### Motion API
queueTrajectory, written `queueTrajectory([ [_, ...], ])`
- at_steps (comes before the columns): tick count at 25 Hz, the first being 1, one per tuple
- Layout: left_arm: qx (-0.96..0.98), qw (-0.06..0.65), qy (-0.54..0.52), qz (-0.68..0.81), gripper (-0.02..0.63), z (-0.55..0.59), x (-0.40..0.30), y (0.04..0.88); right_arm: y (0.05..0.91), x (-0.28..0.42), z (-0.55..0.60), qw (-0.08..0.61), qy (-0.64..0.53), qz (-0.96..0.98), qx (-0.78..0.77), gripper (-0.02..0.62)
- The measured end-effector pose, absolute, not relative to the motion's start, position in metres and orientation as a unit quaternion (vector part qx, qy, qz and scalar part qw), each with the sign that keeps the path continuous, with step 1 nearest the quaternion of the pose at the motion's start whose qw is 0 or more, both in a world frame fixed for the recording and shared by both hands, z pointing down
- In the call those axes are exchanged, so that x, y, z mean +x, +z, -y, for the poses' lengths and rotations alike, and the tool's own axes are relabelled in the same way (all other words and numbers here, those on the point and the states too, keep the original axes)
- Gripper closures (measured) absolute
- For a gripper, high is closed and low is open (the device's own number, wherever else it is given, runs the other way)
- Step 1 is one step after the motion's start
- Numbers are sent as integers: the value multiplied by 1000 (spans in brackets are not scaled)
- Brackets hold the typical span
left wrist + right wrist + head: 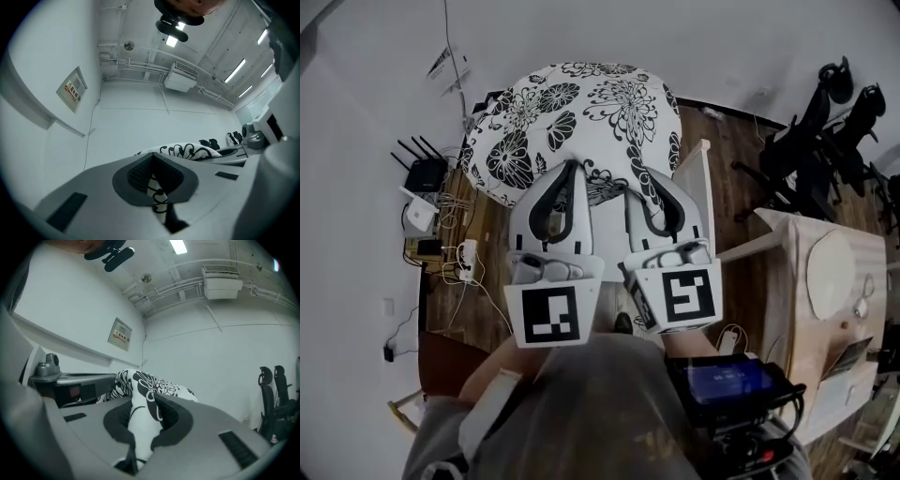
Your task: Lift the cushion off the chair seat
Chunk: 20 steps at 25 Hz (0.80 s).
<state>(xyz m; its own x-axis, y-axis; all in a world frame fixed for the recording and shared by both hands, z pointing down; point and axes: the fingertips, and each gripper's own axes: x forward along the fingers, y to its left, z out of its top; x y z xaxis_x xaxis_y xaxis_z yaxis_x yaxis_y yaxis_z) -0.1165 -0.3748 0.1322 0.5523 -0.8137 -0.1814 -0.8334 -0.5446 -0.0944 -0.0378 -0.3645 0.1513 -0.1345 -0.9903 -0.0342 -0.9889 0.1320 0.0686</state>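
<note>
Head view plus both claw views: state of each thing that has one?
cushion: pinched at its near edge by both claws, puffed up
left claw: shut on cushion fabric
right claw: shut on cushion fabric
chair: only part of the frame shows, seat hidden under the cushion and claws
screen: lit
</note>
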Motion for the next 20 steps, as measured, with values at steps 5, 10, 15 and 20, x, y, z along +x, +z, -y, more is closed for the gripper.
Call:
queueTrajectory([
  [5,-875,85,63,-473,600,378,-115,129,152,-39,365,16,-42,756,653,563],
  [10,-874,83,63,-475,600,378,-116,130,153,-40,364,17,-45,755,654,566],
  [15,-874,81,65,-475,600,379,-115,130,154,-38,365,24,-35,752,658,566],
  [20,-873,80,64,-477,600,379,-115,130,154,-41,364,20,-43,758,651,566],
])
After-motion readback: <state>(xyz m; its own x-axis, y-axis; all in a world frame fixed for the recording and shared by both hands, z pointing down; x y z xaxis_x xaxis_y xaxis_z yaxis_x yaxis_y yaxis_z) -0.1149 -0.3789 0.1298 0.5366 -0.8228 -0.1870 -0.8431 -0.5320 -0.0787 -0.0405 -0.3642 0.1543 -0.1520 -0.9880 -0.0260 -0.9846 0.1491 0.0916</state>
